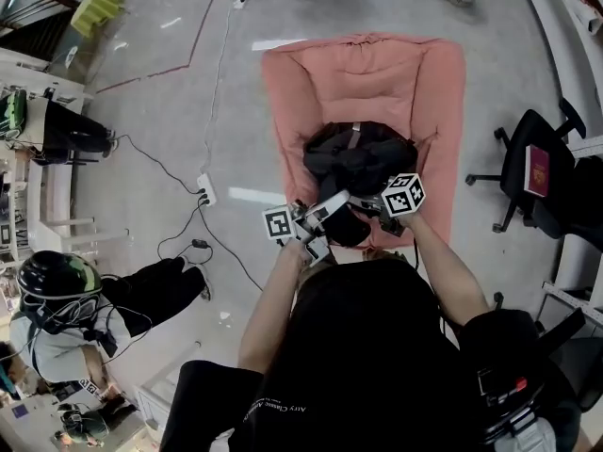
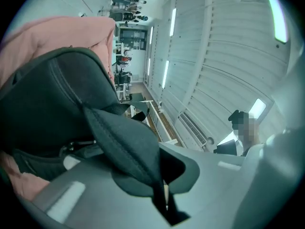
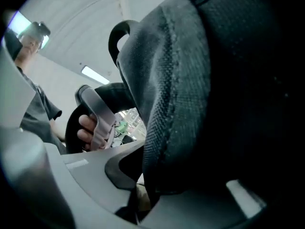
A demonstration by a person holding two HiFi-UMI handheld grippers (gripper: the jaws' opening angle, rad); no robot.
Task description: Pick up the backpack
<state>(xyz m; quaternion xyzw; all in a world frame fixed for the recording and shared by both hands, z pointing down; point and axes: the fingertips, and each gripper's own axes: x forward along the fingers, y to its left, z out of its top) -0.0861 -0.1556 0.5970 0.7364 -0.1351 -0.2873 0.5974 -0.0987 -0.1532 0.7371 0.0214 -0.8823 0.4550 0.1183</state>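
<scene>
A black backpack [image 1: 358, 153] lies on a pink cushion seat [image 1: 301, 92] on the floor. My left gripper [image 1: 332, 207] is at the bag's near edge and is shut. In the left gripper view a black padded strap [image 2: 124, 147] runs down into the closed jaws of the left gripper [image 2: 162, 194], with the bag's body [image 2: 52, 99] behind it. My right gripper [image 1: 374, 205] meets the same near edge from the right. In the right gripper view a thick fold of dark woven backpack fabric [image 3: 190, 104] is pinched in the right gripper [image 3: 143, 194].
A black office chair [image 1: 513, 172] carrying a red book [image 1: 537, 169] stands to the right of the cushion. A power strip [image 1: 204, 189] and cables lie on the floor to the left. A person in a helmet [image 1: 57, 290] sits at lower left. White shelving [image 1: 24, 186] lines the left edge.
</scene>
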